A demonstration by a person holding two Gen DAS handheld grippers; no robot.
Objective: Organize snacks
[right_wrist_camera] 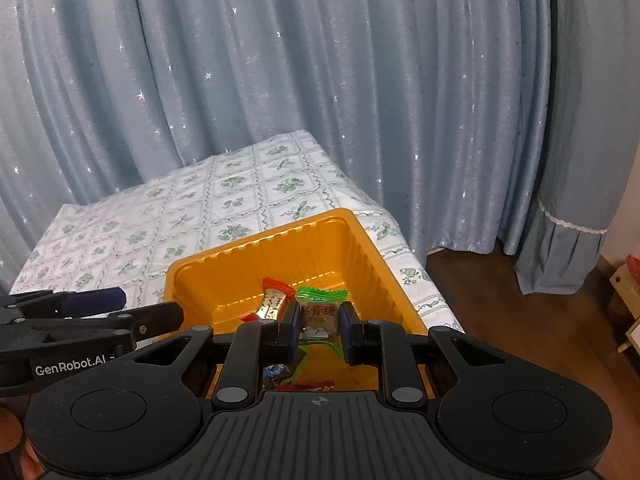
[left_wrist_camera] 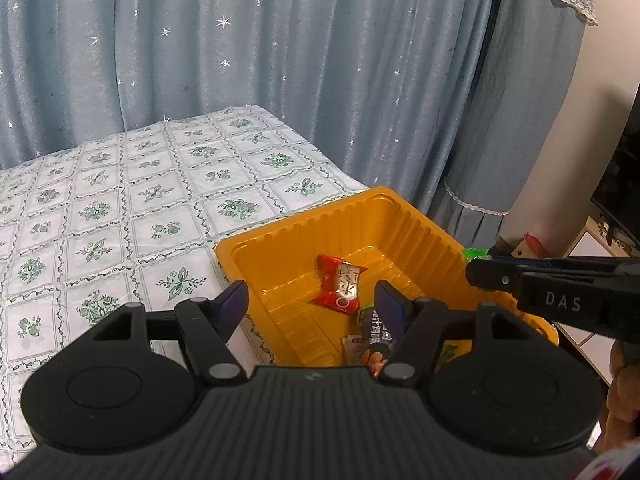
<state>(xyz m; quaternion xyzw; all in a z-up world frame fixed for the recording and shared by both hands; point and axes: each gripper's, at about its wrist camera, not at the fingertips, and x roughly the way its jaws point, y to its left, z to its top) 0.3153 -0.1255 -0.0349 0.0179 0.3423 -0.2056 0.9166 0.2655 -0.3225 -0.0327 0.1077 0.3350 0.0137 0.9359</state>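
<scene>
An orange plastic tray (left_wrist_camera: 280,236) (right_wrist_camera: 360,248) sits at the near right corner of the table. Inside lie a red candy (left_wrist_camera: 340,284) (right_wrist_camera: 274,300), a dark snack stick (left_wrist_camera: 374,326) and other wrappers partly hidden by the grippers. My right gripper (right_wrist_camera: 319,330) is shut on a green-wrapped candy (right_wrist_camera: 320,312) and holds it above the tray. It enters the left wrist view from the right (left_wrist_camera: 480,270), where a bit of green wrapper (left_wrist_camera: 474,253) shows. My left gripper (left_wrist_camera: 310,304) is open and empty over the tray's near left part.
The table carries a white cloth with green flowers (left_wrist_camera: 120,208) (right_wrist_camera: 180,216). Blue curtains (left_wrist_camera: 280,60) hang behind. Wooden floor (right_wrist_camera: 540,308) and small boxes (right_wrist_camera: 624,284) lie to the right of the table.
</scene>
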